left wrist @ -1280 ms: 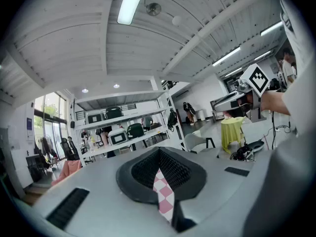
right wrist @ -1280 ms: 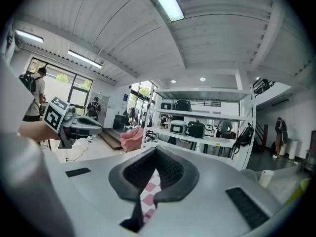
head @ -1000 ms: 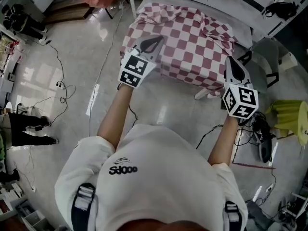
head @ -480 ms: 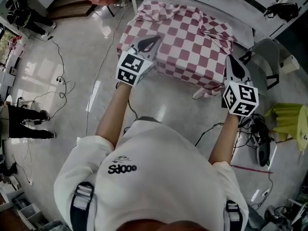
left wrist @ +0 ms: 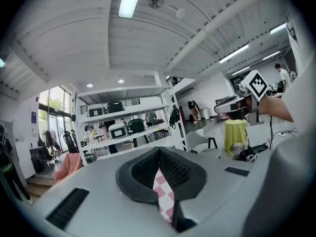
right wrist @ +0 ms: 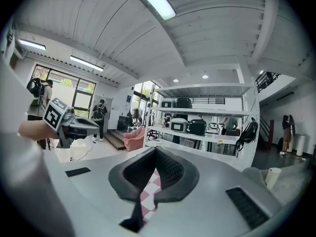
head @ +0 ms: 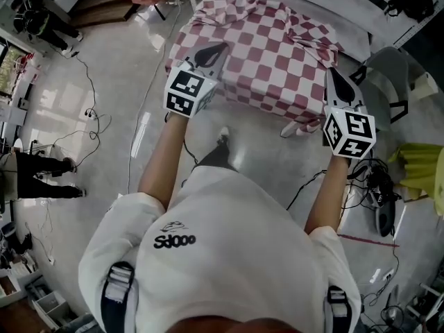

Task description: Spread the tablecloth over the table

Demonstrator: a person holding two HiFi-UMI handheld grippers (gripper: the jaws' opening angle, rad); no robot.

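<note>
Head view: the left tool (head: 208,53) and the right tool (head: 336,78) are both clamped on the near edge of the checked tablecloth (head: 270,40), one toward each near corner. Each gripper view confirms it: the jaws are closed, with a strip of red-and-white fabric pinched between the pads. We judge the tools are held well apart to keep that edge stretched, so the cloth can be drawn flat toward the person and down the near side. The cloth already lies over the counter and hides most of it. It is still bunched and wrinkled at the far right, so spreading is not finished.

Versus a second ago, both tools and the cloth sit higher in the head view, and the left tool has shifted a little left. The grip is unchanged. A shoe (head: 223,134) now shows on the floor between the arms, so the person seems to be stepping. The far-right wrinkles look about the same.
</note>
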